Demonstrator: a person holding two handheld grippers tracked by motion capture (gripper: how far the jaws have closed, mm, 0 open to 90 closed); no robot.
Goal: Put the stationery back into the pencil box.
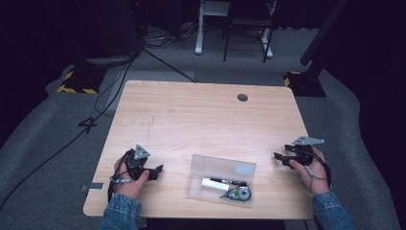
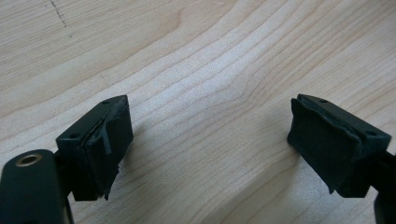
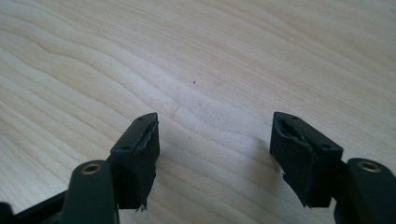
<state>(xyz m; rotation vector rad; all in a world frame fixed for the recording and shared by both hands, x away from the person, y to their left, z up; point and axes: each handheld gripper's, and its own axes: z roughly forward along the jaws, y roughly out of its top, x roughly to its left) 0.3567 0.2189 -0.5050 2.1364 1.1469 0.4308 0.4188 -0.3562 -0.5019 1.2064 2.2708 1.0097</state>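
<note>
A clear plastic case (image 1: 210,165) lies open near the table's front edge, its lid raised at the back. Inside lie a white and silver item (image 1: 214,183) and a round dark item with a green ring (image 1: 240,193). My left gripper (image 1: 156,171) rests on the table left of the case and points toward it. In the left gripper view its jaws (image 2: 208,149) stand wide apart over bare wood. My right gripper (image 1: 279,159) hovers to the right of the case, near the table's right edge. Seen in the right gripper view, it (image 3: 215,154) is open with nothing between its pads.
The light wooden table (image 1: 201,115) has a round cable hole (image 1: 242,97) near its far edge. Beyond it on the grey floor are cables, yellow-black marked stand feet (image 1: 76,81) and the legs of a desk (image 1: 234,28).
</note>
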